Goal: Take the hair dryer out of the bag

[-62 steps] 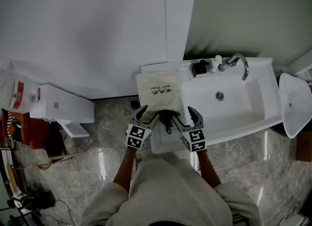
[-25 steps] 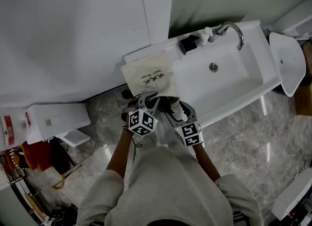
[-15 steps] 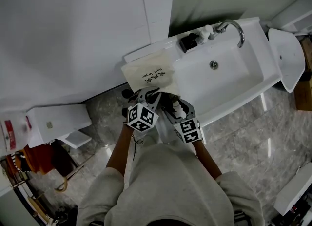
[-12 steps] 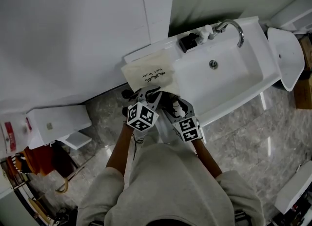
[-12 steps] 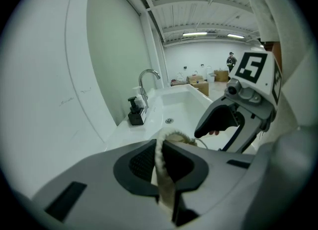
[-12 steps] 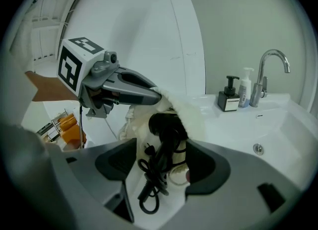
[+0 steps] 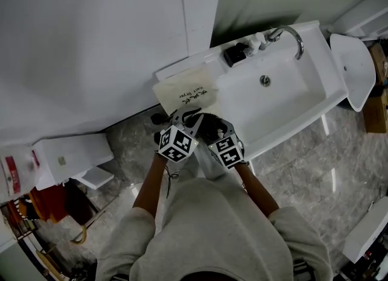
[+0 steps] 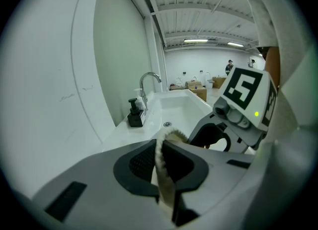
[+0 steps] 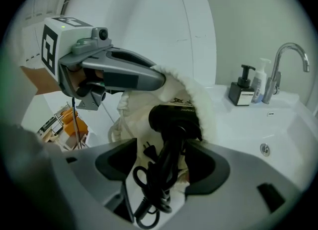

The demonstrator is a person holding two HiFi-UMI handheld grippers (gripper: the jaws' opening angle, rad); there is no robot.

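While the left gripper (image 8: 160,149) has its fingers clenched on the rim of the cream cloth bag (image 7: 185,88), lifting the mouth open, the right gripper (image 9: 161,159) has its fingers spread wide on either side of the black hair dryer (image 9: 171,117), apparently without pressing on its handle. The hair dryer's head sits inside the bag's mouth, and its cord (image 9: 154,194) hangs coiled below. The bag lies on the white table (image 7: 212,61) just beside the sink (image 7: 291,98).

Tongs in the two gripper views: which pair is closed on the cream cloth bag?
The left tongs, pinched shut on the cream cloth bag at its frayed rim; the right tongs stand wide apart, with the black hair dryer between them.
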